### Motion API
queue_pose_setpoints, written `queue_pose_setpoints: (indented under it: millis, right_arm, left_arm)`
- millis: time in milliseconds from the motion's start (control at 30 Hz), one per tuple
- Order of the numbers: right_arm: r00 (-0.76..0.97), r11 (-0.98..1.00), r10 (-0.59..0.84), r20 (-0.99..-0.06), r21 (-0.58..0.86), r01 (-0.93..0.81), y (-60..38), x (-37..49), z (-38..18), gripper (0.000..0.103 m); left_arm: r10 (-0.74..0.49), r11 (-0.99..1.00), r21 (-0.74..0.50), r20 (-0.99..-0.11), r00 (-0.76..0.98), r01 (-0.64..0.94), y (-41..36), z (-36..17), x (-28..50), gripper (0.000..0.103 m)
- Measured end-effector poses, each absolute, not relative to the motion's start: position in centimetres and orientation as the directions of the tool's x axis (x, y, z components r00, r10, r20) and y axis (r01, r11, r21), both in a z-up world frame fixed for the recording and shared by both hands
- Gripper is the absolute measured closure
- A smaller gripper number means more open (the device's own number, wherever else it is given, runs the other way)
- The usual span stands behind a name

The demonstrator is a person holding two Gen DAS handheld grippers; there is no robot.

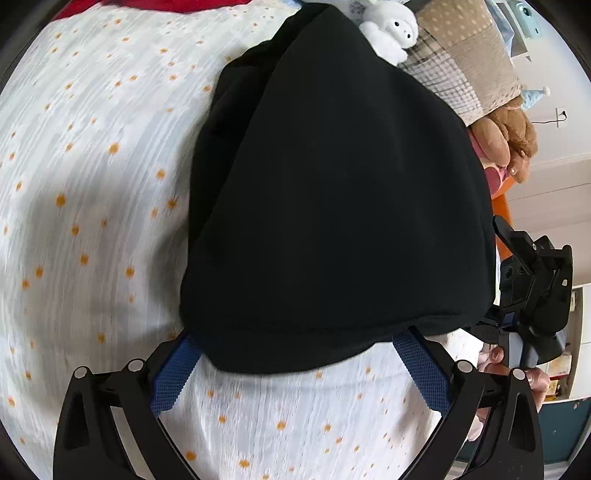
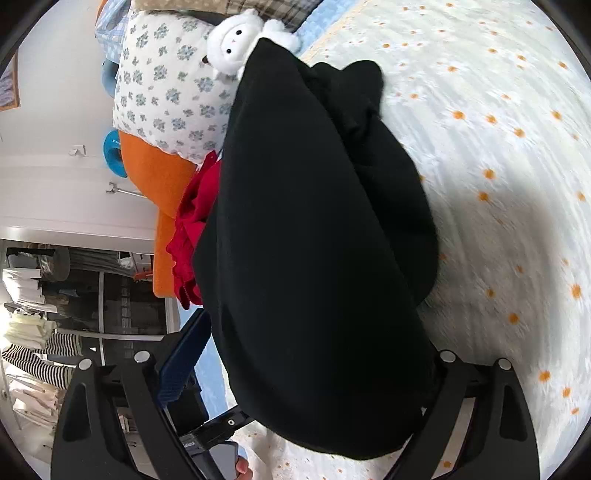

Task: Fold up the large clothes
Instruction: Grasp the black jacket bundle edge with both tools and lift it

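The black garment (image 1: 332, 192) lies on the bed's daisy-print sheet (image 1: 92, 166), stretching from the near edge toward the pillows at the far end, where its far tip touches a white plush toy (image 1: 388, 33). Its near hem is lifted, apparently so that it can be carried over into a fold.

In the left wrist view the left tongs (image 1: 295, 354) stand wide apart, the hem draped across the gap between the blue pads (image 1: 173, 373); whether they pinch cloth cannot be told.

The right tongs (image 2: 306, 387) are also spread, the garment hanging over the right finger, so their grip is likewise unclear. A red garment (image 2: 192, 229) lies at the garment's left edge.
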State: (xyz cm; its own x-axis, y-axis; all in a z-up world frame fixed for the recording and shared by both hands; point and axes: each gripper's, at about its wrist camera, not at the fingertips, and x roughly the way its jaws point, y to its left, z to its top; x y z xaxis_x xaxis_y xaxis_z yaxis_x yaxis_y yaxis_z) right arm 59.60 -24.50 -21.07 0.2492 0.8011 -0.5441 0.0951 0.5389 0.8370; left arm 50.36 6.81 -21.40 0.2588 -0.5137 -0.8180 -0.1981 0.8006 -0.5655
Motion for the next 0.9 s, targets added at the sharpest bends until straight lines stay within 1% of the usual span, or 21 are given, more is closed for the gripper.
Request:
queue_pose_setpoints:
  millis: [167,233,467,600,733,867,900]
  right_arm:
    - [0.241,0.506,0.822,-0.517,0.855,0.112,-24.2,60.8,-21.0,0.011]
    - [0.241,0.489,0.827,-0.508,0.861,0.137,-24.4,61.3,-21.0,0.014]
    - [0.224,0.505,0.823,-0.522,0.853,0.131,-24.8,61.6,-20.9,0.016]
    - [0.222,0.503,0.824,-0.522,0.853,0.141,-25.1,61.8,-21.5,0.016]
    - [0.207,0.511,0.826,-0.524,0.852,0.115,-24.8,62.2,-21.6,0.016]
    - [0.179,0.499,0.843,-0.507,0.862,0.092,-24.5,63.1,-21.5,0.017]
    - [0.166,0.517,0.838,-0.52,0.853,0.065,-24.2,63.2,-21.4,0.023]
  left_arm:
    - [-0.555,0.775,-0.599,-0.797,0.238,-0.203,7.5,-21.0,51.0,0.002]
    - [-0.566,0.763,-0.612,-0.789,0.239,-0.211,8.0,-20.5,50.9,0.002]
    - [-0.596,0.72,-0.659,-0.747,0.294,-0.216,8.7,-18.0,51.9,0.002]
    - [-0.577,0.754,-0.633,-0.766,0.284,-0.176,7.6,-17.5,54.2,0.002]
    - [-0.62,0.712,-0.678,-0.729,0.291,-0.18,7.1,-18.5,57.0,0.002]
    - [-0.68,0.662,-0.736,-0.67,0.298,-0.143,7.3,-18.5,58.9,0.002]
    - [-0.686,0.657,-0.74,-0.666,0.292,-0.144,7.2,-18.7,59.2,0.002]
